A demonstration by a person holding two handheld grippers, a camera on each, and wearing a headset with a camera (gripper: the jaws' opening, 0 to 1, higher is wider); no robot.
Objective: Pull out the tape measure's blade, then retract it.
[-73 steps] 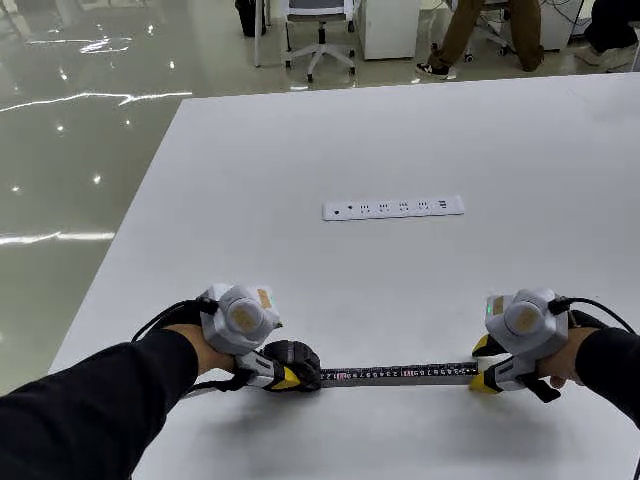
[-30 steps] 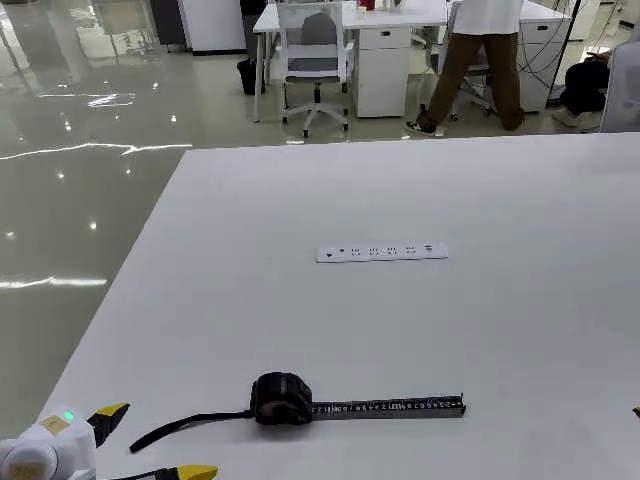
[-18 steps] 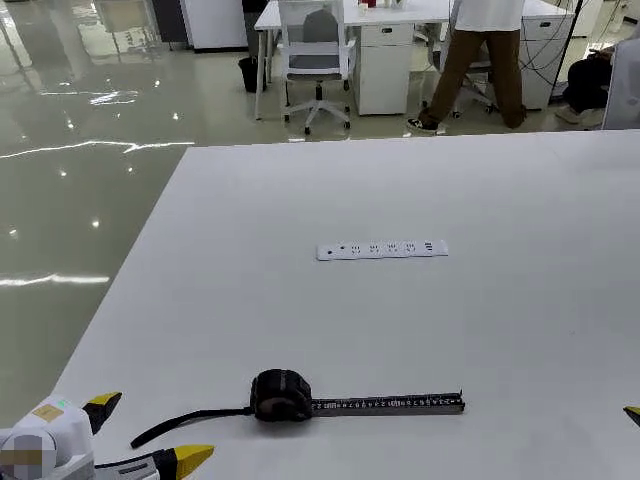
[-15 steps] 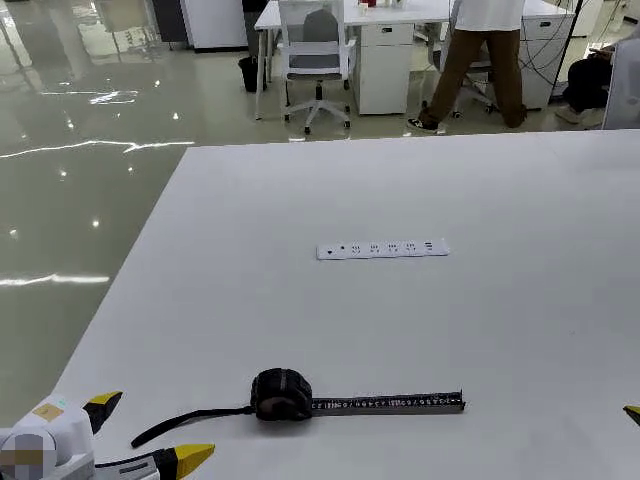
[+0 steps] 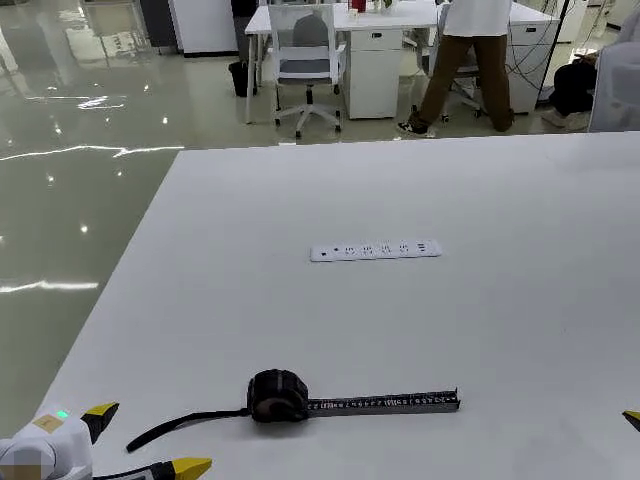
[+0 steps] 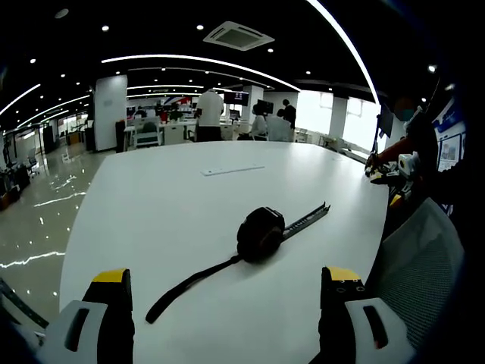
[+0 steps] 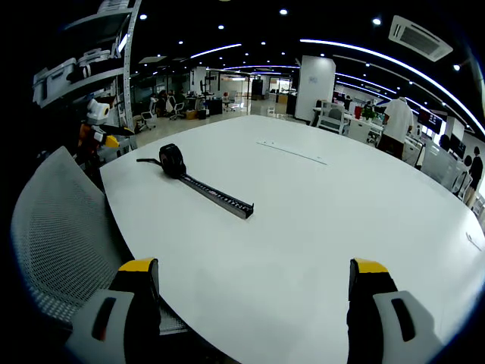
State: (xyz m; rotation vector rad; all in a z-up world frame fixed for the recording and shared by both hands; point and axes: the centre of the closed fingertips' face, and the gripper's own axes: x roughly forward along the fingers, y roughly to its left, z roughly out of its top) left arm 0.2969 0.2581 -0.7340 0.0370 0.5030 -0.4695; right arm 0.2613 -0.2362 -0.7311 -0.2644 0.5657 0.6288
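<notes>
Sitting on the white bench (image 5: 520, 200), lower centre of the head view: black tape measure (image 5: 278, 395), neither tool touching it. Blade (image 5: 385, 404) is lying pulled out flat toward frame right, hook end free. Black wrist strap (image 5: 185, 428) is trailing off toward lower left.

Left tool (image 5: 145, 440) is hovering at the bottom-left corner with its yellow-tipped jaws spread wide. It is gripping nothing and is well apart from the tape measure. Right tool (image 7: 254, 267) is showing one yellow tip at the head view's lower right edge. Its own view is giving both jaws wide apart, holding nothing, with the blade's hook end pointing toward it at centre left.

Left gripper view is adding the strap running down toward the jaws, plus the other tool at the right edge. White power strip (image 5: 375, 251) is lying mid-bench, well beyond the tape measure.

Both gripper views are catching a grey mesh chair (image 6: 424, 258) beside the bench edge. Head view is giving an office chair (image 5: 305, 40) and a person (image 5: 465, 60) along the top.
</notes>
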